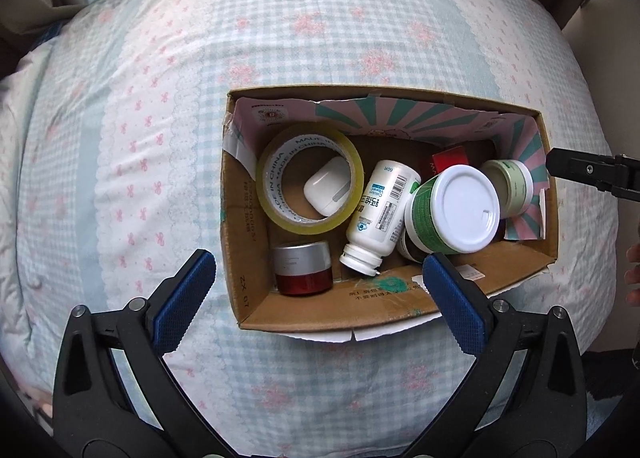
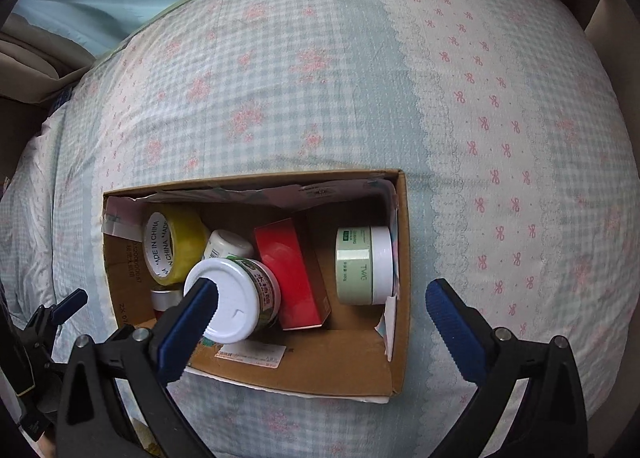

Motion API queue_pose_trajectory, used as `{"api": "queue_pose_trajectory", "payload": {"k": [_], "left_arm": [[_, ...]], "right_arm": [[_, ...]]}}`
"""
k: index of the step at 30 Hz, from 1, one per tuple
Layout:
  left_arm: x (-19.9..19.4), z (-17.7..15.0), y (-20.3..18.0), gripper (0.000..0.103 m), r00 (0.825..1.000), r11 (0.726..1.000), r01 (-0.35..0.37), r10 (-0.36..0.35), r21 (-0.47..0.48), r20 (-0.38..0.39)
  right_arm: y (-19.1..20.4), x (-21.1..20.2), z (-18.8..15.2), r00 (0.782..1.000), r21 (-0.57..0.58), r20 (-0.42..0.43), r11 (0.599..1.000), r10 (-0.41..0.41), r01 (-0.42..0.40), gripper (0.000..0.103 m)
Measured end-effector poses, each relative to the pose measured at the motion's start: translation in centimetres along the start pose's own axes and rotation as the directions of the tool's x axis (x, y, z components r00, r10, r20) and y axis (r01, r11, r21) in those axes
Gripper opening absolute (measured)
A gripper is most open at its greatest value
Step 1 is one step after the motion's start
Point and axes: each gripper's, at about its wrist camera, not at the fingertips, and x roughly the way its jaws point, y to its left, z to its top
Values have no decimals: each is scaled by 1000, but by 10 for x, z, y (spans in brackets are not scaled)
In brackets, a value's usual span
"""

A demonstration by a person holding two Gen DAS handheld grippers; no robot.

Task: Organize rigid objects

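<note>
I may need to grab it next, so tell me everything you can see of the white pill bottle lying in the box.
The white pill bottle lies on its side in the cardboard box, its white cap toward the near wall. It looks like glossy plastic, closed, with a blue-and-white printed label and a barcode. It sits between the yellow tape roll and the green jar with a white lid, which leans against it. Neither gripper touches it.

left gripper [image 1: 318,272]: black arms; blue ribbed pads; silver screws | right gripper [image 2: 320,302]: seemingly identical
</note>
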Motion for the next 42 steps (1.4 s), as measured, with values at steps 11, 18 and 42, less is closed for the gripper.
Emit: {"api": "queue_pose_trajectory", "payload": {"k": [11, 18, 42], "left_arm": [[-79, -22, -6, 103, 991, 999, 7, -2, -37, 134], [-205, -26, -17, 103, 928, 999, 24, -4, -49, 372], [-396, -157, -71, 103, 680, 1000, 7, -14, 13, 733]], "right_arm": [[3, -69, -38, 992, -12, 125, 999, 32, -30, 103], [0, -171, -74, 950, -36, 311, 998, -41, 55, 103], [37, -377, -243, 656, -13, 749, 988, -94, 155, 103]]}}
